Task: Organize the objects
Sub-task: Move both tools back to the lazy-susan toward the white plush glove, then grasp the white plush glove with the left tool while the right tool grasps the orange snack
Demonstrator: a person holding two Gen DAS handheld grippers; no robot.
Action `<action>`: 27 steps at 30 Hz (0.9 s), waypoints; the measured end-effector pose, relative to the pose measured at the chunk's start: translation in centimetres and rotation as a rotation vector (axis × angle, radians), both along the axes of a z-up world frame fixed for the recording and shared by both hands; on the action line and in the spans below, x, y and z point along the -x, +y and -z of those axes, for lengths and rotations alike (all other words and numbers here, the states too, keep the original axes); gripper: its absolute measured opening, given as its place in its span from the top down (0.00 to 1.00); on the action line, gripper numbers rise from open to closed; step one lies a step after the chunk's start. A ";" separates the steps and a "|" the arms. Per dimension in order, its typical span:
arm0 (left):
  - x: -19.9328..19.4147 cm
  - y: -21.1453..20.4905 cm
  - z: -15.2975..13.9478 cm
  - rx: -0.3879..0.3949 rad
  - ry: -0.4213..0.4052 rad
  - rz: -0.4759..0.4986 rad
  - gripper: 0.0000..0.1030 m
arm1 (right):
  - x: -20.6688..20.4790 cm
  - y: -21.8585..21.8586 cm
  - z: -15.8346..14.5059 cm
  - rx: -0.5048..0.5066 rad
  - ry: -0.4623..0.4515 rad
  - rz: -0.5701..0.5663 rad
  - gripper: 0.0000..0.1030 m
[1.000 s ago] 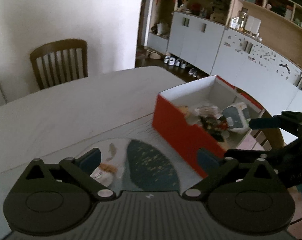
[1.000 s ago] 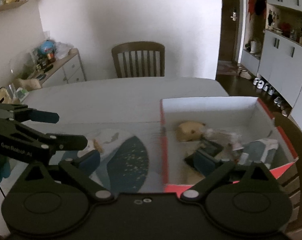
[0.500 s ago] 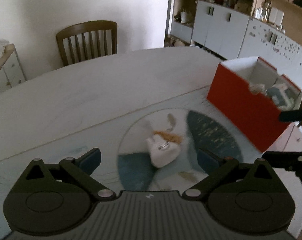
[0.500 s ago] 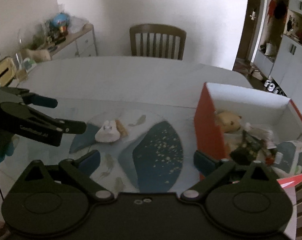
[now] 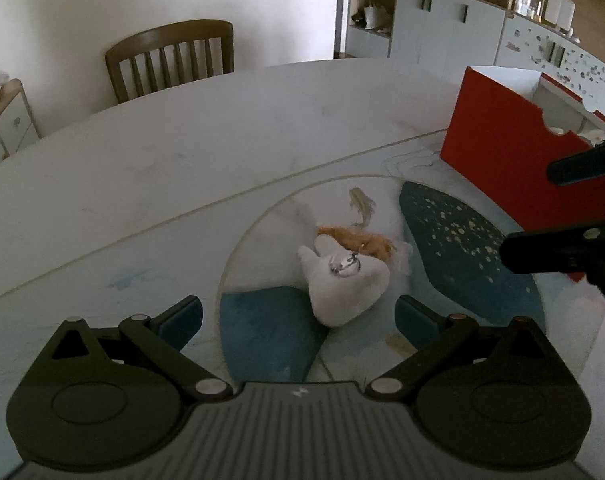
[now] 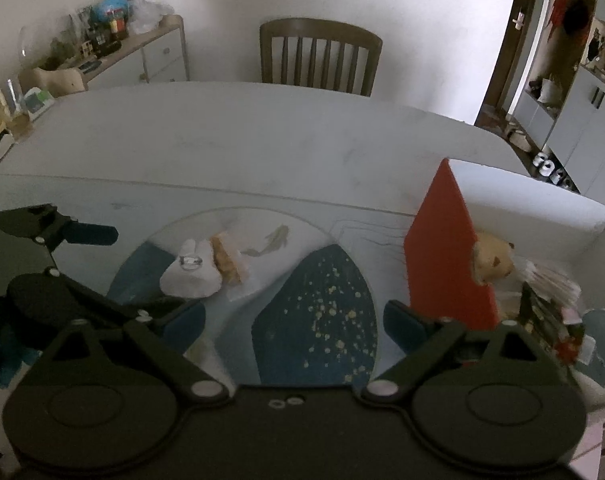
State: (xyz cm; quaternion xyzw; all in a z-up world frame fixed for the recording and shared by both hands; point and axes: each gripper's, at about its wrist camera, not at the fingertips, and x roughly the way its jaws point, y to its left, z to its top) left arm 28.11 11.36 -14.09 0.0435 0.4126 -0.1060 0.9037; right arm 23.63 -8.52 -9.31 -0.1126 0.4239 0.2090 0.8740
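A small white plush toy with a metal ring [image 5: 344, 286] lies on the patterned table mat, next to an orange-brown snack piece in clear wrap [image 5: 360, 242]. My left gripper [image 5: 298, 316] is open and empty, just short of the toy. The toy [image 6: 192, 274] and the snack [image 6: 227, 261] also show in the right wrist view, with my left gripper [image 6: 102, 272] beside them. My right gripper [image 6: 294, 322] is open and empty above the mat, left of the red box [image 6: 442, 248]. The box holds a tan plush [image 6: 492, 260] and several packets.
The red box [image 5: 498, 148] stands at the table's right edge. A wooden chair [image 6: 320, 56] is behind the table. A sideboard with clutter [image 6: 102, 52] stands at the far left. Cabinets [image 5: 442, 28] line the right wall.
Both grippers have swung left, away from the box. My left gripper has come closer to the white toy, which now lies between its open fingers' line. Nothing was grasped.
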 end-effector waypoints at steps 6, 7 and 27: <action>-0.8 -1.7 1.2 -0.026 -0.032 -0.021 0.00 | -1.6 0.5 0.7 0.010 0.023 -0.013 0.07; -1.0 -1.9 1.4 -0.027 -0.032 -0.029 0.00 | -1.8 0.6 0.9 0.012 0.025 -0.015 0.07; -1.1 -0.6 1.7 0.001 -0.066 -0.031 0.43 | -5.4 4.1 3.2 0.014 0.098 -0.075 0.21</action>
